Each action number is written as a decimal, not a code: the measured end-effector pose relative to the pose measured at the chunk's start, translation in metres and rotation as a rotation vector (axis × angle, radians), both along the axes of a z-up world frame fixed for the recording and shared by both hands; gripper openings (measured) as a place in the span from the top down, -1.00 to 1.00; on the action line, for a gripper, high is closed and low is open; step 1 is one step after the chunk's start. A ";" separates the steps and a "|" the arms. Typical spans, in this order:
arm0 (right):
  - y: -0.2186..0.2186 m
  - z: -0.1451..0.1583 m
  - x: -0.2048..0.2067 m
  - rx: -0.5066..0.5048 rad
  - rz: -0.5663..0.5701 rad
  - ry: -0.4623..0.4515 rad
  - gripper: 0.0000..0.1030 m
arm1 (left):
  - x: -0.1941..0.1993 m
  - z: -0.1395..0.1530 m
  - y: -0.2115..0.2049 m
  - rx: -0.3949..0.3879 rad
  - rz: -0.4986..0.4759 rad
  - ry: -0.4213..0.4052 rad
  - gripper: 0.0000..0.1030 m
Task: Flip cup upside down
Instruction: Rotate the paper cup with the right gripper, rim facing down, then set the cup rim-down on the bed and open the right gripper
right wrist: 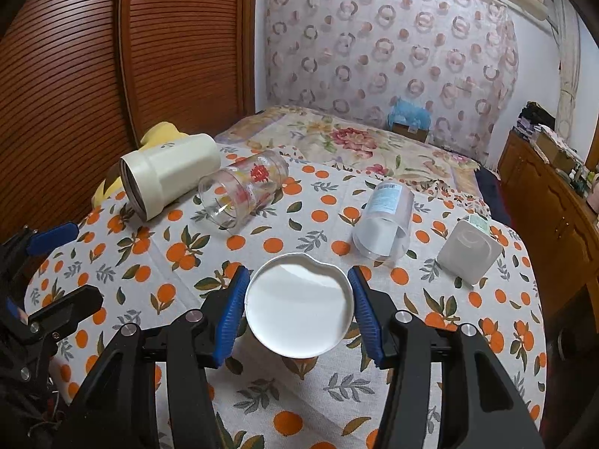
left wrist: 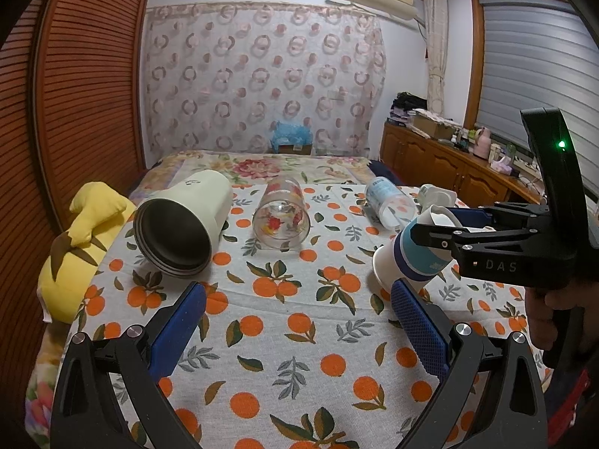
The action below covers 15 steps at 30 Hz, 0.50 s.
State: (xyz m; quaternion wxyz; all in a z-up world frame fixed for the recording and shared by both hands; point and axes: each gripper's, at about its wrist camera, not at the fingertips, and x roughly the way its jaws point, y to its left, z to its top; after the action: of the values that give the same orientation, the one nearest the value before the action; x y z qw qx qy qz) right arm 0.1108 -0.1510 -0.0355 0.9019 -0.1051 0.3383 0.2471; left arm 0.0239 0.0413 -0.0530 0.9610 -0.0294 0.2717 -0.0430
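Right wrist view has the right tool (right wrist: 298, 308) closed around a white paper cup (right wrist: 299, 305), its blue pads pressing the cup's sides while the flat white base faces the lens. From the left wrist view the same cup (left wrist: 406, 258) hangs tilted just above the cloth at the right, base towards the left and down, with a blue band round its middle; the right tool (left wrist: 430, 250) clamps it from the side (a green light glows on the tool's black body).

The left tool (left wrist: 295, 310) stands wide, nothing between its blue pads, low over the orange-print cloth (left wrist: 284, 340) that covers the tabletop. In the right wrist view that tool (right wrist: 56, 262) shows at the left edge.

Four other vessels lie on their sides farther back. A cream tumbler (left wrist: 183, 224) rests at the left with its dark mouth turned this way, close beside a clear glass (left wrist: 280, 217) printed with red flowers. Right of them lies a clear plastic cup (right wrist: 383, 220) with a pale label, and farther right a small white square container (right wrist: 470, 254). A yellow plush toy (left wrist: 80, 247) slumps at the tabletop's left edge behind the tumbler. Beyond is a bed with a floral cover (right wrist: 348, 142).
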 end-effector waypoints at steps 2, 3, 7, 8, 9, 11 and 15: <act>0.001 0.000 -0.001 0.001 0.000 0.002 -0.11 | 0.000 0.001 0.000 -0.001 0.000 -0.001 -0.85; 0.001 -0.002 0.001 0.002 0.001 0.007 -0.11 | 0.000 0.000 0.001 -0.001 0.000 -0.002 -0.85; 0.006 -0.003 0.005 0.011 0.009 0.018 -0.18 | 0.001 0.000 0.001 -0.001 0.003 -0.002 -0.85; 0.006 -0.004 0.006 0.016 0.007 0.020 -0.25 | 0.001 0.000 0.001 -0.001 0.002 -0.002 -0.85; 0.006 -0.003 0.005 0.021 0.005 0.017 -0.39 | 0.001 0.000 0.001 -0.002 0.002 -0.003 -0.85; 0.004 -0.002 0.004 0.036 0.008 0.015 -0.42 | 0.001 0.000 0.002 -0.001 0.005 -0.003 -0.85; -0.003 -0.001 -0.001 0.068 0.001 0.013 -0.50 | 0.004 0.001 0.004 0.006 0.019 -0.009 -0.85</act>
State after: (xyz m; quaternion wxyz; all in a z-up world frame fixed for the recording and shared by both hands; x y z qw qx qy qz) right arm 0.1096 -0.1535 -0.0365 0.9027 -0.0729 0.3353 0.2595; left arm 0.0278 0.0457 -0.0515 0.9626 -0.0289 0.2675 -0.0332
